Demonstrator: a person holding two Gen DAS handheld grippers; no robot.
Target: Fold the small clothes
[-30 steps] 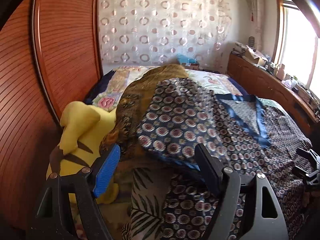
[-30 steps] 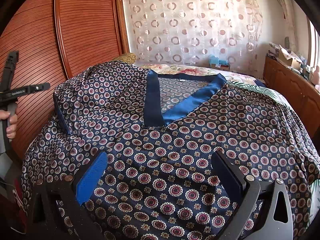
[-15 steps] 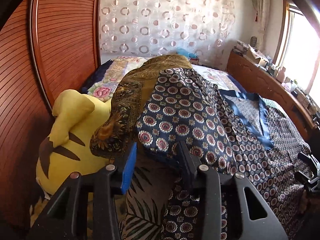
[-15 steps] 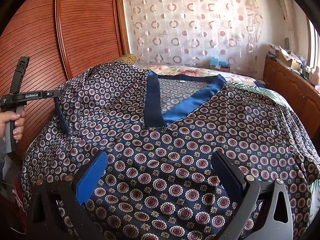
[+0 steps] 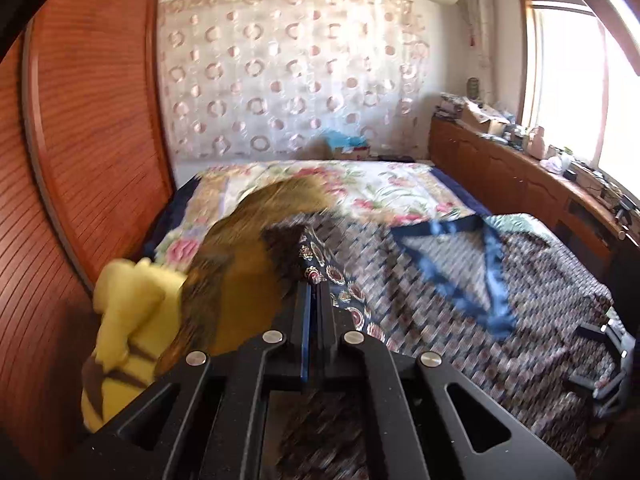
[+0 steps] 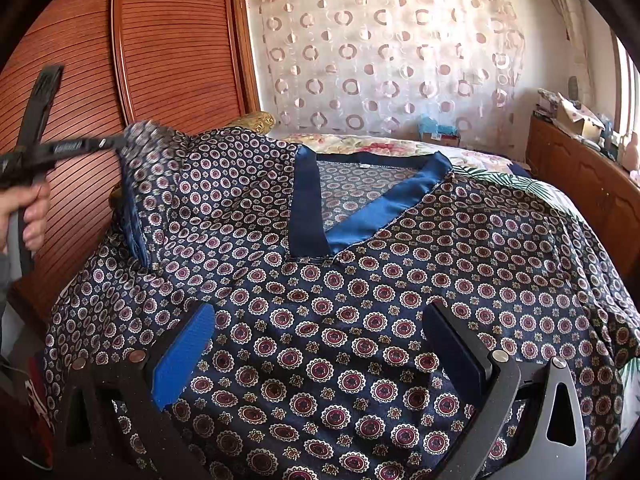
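Note:
A navy top point(image 6: 360, 280) printed with red and white medallions lies spread face up on the bed, its blue V-neck band point(image 6: 308, 200) toward the curtain. My left gripper point(image 5: 314, 286) is shut on the edge of the top's left sleeve point(image 5: 320, 260), which it holds raised off the bed. In the right wrist view that same gripper point(image 6: 116, 142) shows at the far left, gripped by a hand point(image 6: 32, 208), with the sleeve point(image 6: 152, 168) bunched at its tip. My right gripper point(image 6: 320, 312) stands open low over the top's front, with no cloth between its pads.
A yellow plush toy point(image 5: 124, 320) and a brown patterned cushion point(image 5: 248, 248) sit beside the sleeve, against the wooden wardrobe doors point(image 6: 172, 40). The floral bedspread point(image 5: 360, 188) runs to the curtain. A cluttered wooden cabinet point(image 5: 520, 176) lines the right side.
The left gripper's jaws went from wide open to shut on the sleeve edge, then rose and carried the sleeve up. The right gripper stayed where it was.

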